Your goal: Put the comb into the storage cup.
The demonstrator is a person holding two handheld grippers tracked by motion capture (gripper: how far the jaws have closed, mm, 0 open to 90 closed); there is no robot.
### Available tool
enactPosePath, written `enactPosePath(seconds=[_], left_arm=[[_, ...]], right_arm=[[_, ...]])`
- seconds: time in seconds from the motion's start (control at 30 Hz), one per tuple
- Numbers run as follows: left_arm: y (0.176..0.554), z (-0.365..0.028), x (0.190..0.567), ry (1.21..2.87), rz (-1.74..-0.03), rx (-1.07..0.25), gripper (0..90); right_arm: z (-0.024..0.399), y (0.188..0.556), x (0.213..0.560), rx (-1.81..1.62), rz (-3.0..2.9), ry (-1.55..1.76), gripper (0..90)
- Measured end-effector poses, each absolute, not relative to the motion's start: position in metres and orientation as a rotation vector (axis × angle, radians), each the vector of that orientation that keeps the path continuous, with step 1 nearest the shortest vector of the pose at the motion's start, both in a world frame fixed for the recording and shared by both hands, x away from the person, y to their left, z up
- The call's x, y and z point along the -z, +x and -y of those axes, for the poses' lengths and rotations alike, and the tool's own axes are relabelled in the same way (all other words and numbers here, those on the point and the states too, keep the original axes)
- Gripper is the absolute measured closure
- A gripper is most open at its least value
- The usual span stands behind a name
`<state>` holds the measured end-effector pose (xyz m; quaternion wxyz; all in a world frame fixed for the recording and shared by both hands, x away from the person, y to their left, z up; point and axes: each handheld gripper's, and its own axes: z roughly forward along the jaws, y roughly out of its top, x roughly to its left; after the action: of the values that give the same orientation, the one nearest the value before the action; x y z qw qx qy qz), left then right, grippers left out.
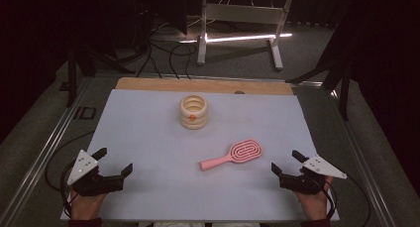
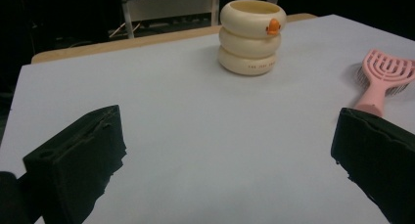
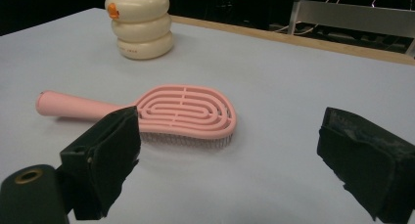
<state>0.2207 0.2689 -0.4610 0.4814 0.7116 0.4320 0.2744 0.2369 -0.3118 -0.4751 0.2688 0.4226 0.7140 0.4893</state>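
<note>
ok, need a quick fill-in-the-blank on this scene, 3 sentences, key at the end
1. The hairbrush on the table is ____ in colour.
2. The cream cup looks like ____ stacked rings and bears a small orange mark.
3. The left gripper and the right gripper both have their jaws ____, with nothing between them.

Missing words: pink; three; open

Pink hairbrush [image 1: 232, 155], bristles down, flat.
</note>
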Motion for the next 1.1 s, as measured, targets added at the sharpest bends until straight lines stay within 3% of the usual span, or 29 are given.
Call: enactPosePath(seconds=[0.13, 1.1], left_arm=[[0.2192, -0.2691, 0.462, 1.74, -1.051, -0.736, 0.1], [0.2193, -0.2657, 0.4664, 1.732, -1.061, -0.743, 0.1]], right_arm=[[0.3119, 0.238, 0.4765, -1.314, -1.928, 1.147, 8.8], [0.3061, 0.245, 0.4674, -1.304, -1.968, 1.155, 8.9]])
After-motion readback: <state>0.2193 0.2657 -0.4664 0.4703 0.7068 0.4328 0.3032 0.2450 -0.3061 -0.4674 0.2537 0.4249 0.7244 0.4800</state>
